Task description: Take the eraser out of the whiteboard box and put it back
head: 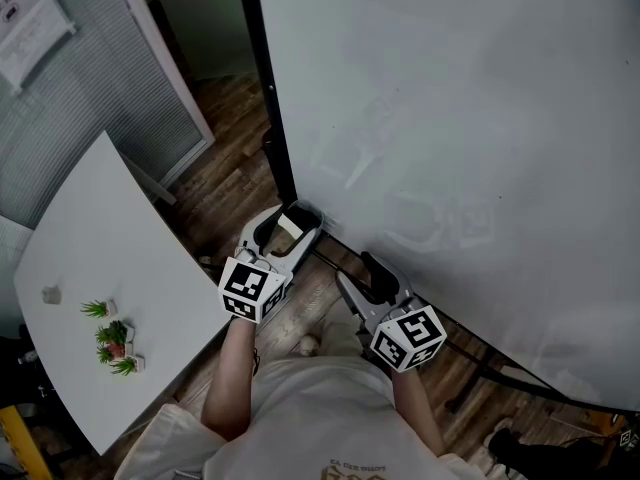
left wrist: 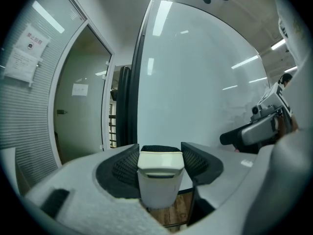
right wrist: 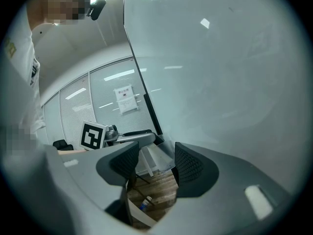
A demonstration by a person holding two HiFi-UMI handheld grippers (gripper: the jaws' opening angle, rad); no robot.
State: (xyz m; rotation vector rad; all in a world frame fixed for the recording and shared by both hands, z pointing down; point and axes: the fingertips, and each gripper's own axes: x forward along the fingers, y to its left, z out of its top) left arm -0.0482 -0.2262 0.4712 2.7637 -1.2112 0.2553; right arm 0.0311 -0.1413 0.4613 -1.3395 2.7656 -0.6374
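In the head view the left gripper (head: 290,218) is clamped on the cream eraser (head: 289,230) near the whiteboard (head: 450,118)'s lower corner, with the right gripper (head: 352,270) empty beside it; the left gripper view shows both jaws pressing the eraser's sides, and the right gripper view shows jaws well apart with wooden floor (right wrist: 151,190) seen between them.
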